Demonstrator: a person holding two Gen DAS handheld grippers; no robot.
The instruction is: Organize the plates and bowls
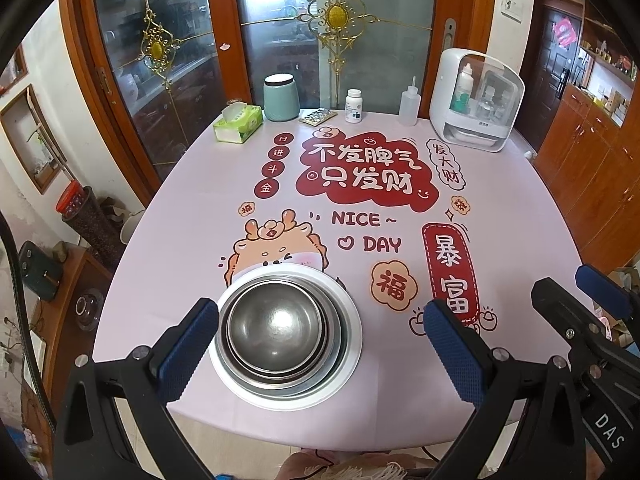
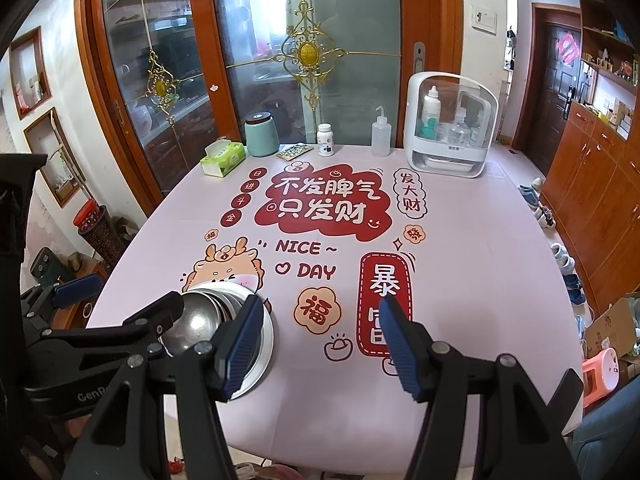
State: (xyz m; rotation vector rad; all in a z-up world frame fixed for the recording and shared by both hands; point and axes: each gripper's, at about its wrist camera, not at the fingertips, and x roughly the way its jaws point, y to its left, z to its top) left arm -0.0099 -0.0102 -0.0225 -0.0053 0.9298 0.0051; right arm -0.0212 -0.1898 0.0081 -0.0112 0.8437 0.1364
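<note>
- Stack of steel bowls [image 1: 276, 330] nests on a white plate [image 1: 352, 322], lower centre of the left wrist view, near the table [image 1: 180, 240] edge.
- Left gripper [image 1: 320, 344] gapes wide and empty, straddling the stack.
- Right gripper [image 2: 320, 344] is spread and empty over bare cloth.
- Risk: a finger nudge could slide the plate off the edge.

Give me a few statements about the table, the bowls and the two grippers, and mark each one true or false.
1. The metal bowls sit nested on a white plate. True.
2. The left gripper is clamped on the bowls. False: its jaws stand open on either side of the stack, not touching it.
3. The right gripper holds a plate. False: its jaws are open with nothing between them.
4. A green tissue box sits at the far side of the table. True.
5. The white pill bottle lies on its side. False: it stands upright.
</note>
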